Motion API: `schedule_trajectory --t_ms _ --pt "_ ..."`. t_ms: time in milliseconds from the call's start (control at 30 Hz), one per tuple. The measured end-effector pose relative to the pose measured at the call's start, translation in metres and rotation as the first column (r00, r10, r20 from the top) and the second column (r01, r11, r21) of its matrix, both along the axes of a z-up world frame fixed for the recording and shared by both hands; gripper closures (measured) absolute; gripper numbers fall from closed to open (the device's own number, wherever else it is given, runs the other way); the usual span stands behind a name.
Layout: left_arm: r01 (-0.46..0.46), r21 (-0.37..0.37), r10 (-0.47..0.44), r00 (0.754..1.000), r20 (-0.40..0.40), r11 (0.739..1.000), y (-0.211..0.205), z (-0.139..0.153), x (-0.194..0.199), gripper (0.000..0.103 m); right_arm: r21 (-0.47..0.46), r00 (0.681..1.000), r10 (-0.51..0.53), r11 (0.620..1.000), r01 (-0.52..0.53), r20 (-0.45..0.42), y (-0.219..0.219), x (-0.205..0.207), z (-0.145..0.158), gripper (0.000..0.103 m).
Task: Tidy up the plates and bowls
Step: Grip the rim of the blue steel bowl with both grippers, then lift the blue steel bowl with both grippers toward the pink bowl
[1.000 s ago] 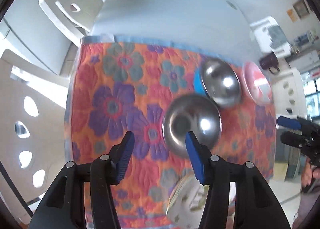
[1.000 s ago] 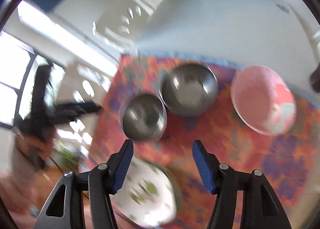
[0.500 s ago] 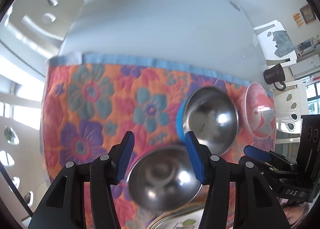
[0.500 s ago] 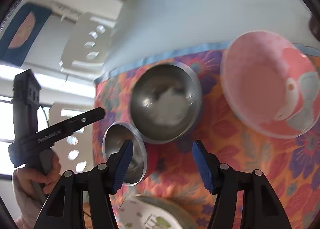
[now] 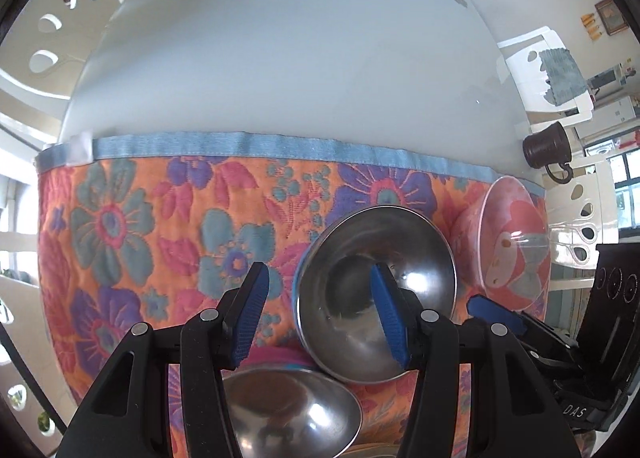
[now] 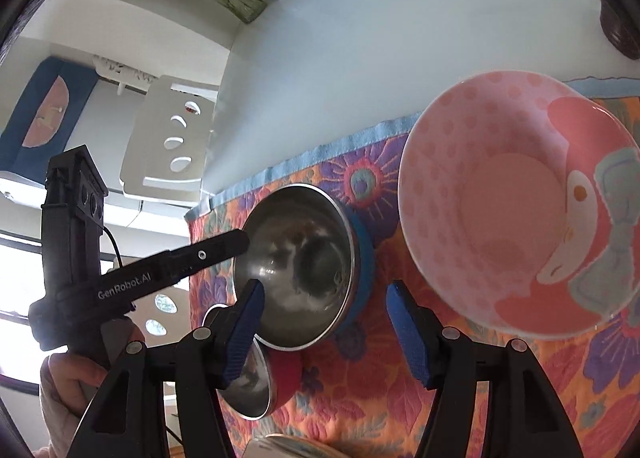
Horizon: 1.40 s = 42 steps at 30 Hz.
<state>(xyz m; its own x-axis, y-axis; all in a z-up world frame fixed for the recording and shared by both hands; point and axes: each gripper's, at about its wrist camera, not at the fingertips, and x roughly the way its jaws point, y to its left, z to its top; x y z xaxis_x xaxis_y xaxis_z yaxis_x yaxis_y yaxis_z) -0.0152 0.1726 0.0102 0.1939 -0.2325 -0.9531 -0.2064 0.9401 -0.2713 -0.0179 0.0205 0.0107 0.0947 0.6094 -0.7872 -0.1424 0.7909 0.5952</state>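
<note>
Left gripper (image 5: 318, 314) points steeply down, blue-padded fingers (image 5: 251, 314) apart, nothing clamped. Right gripper (image 6: 326, 332) angled down, jaws just been opening, nothing between them. Person's hand (image 6: 76, 372) grips left gripper's handle.

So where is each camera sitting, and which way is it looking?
Left wrist: rides the left gripper, looking down at the blue steel bowl on the flowery cloth; its own fingers show.
Right wrist: rides the right gripper, looking down between that bowl and the pink bowl; its fingers and a hand show.
Shared: both bowls, each other's gripper.
</note>
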Motion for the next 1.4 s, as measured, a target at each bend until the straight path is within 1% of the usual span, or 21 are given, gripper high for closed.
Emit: schedule_trajectory --t_ms 100,133,200,233,267,333,367,467,500,533,567,600,667,767,933,1033,1167,1300,1400 --pt "0.010 0.004 -0.010 1.000 -0.011 1.000 -0.001 -0.006 0.003 0.052 -0.007 1.000 -0.003 1.000 0.003 -0.010 0.004 0.005 -0.007 0.039" --pt "0.008 0.001 -0.008 1.000 -0.016 1.000 -0.001 -0.009 0.004 0.052 -0.021 1.000 -0.003 1.000 0.002 -0.015 0.006 0.006 -0.011 0.039" --pt "0.010 -0.018 -0.010 1.000 -0.028 1.000 -0.002 -0.016 0.005 0.054 -0.039 0.999 0.002 0.999 -0.004 -0.032 0.009 0.007 -0.018 0.039" --pt "0.018 -0.026 -0.019 0.999 -0.034 1.000 -0.004 -0.019 0.005 0.055 -0.036 1.000 0.003 0.999 -0.004 -0.023 0.012 0.007 -0.018 0.039" --pt "0.027 -0.027 -0.028 0.999 -0.035 0.999 -0.006 -0.021 0.006 0.058 -0.041 1.000 0.009 0.999 -0.009 -0.002 0.015 0.007 -0.017 0.039" --pt "0.050 -0.025 -0.052 0.998 -0.046 0.998 -0.012 -0.027 0.008 0.064 -0.086 0.999 0.034 0.996 -0.032 0.022 0.023 0.008 -0.016 0.039" --pt "0.059 -0.009 -0.059 0.997 -0.049 0.998 -0.015 -0.029 0.008 0.068 -0.105 0.998 0.062 0.993 -0.059 0.023 0.030 0.009 -0.016 0.039" --pt "0.085 0.029 -0.084 0.996 -0.043 0.996 -0.019 -0.029 0.009 0.073 -0.115 0.996 0.090 0.989 -0.090 0.000 0.037 0.007 -0.020 0.041" --pt "0.092 0.037 -0.090 0.995 -0.042 0.995 -0.021 -0.030 0.010 0.075 -0.122 0.996 0.084 0.989 -0.084 0.001 0.038 0.007 -0.022 0.044" --pt "0.098 0.046 -0.096 0.994 -0.043 0.994 -0.020 -0.031 0.010 0.079 -0.133 0.997 0.077 0.988 -0.076 0.003 0.037 0.007 -0.024 0.047" --pt "0.100 0.049 -0.098 0.994 -0.046 0.994 -0.020 -0.032 0.010 0.082 -0.150 0.998 0.068 0.986 -0.066 0.007 0.037 0.008 -0.025 0.056" --pt "0.096 0.044 -0.094 0.994 -0.048 0.994 -0.018 -0.033 0.010 0.082 -0.168 0.998 0.060 0.984 -0.057 0.011 0.036 0.008 -0.027 0.064" --pt "0.077 0.024 -0.076 0.996 -0.048 0.997 -0.015 -0.034 0.011 0.082 -0.183 0.999 0.050 0.982 -0.048 0.010 0.034 0.010 -0.028 0.069" --pt "0.083 0.045 -0.082 0.996 -0.029 0.996 -0.016 -0.027 0.008 0.082 -0.167 0.999 0.046 0.985 -0.046 -0.002 0.031 0.009 -0.028 0.069" --pt "0.097 0.074 -0.097 0.995 0.004 0.993 -0.020 -0.012 0.005 0.082 -0.179 0.998 0.054 0.983 -0.047 0.033 0.032 0.006 -0.015 0.069" --pt "0.081 0.057 -0.082 0.997 0.016 0.995 -0.015 -0.005 0.000 0.082 -0.175 0.997 0.055 0.983 -0.046 0.048 0.031 0.003 -0.007 0.069" --pt "0.070 0.024 -0.070 0.997 0.036 0.997 -0.013 0.009 -0.008 0.082 -0.163 0.997 0.032 0.986 -0.021 0.065 0.023 0.000 0.006 0.069" --pt "0.086 0.021 -0.087 0.994 0.065 0.996 -0.018 0.026 -0.014 0.082 -0.148 0.996 0.021 0.989 -0.007 0.091 0.015 -0.004 0.022 0.069" --pt "0.078 0.018 -0.079 0.993 0.084 0.997 -0.022 0.038 -0.021 0.082 -0.137 0.995 0.006 0.990 0.008 0.104 0.008 -0.007 0.035 0.069"
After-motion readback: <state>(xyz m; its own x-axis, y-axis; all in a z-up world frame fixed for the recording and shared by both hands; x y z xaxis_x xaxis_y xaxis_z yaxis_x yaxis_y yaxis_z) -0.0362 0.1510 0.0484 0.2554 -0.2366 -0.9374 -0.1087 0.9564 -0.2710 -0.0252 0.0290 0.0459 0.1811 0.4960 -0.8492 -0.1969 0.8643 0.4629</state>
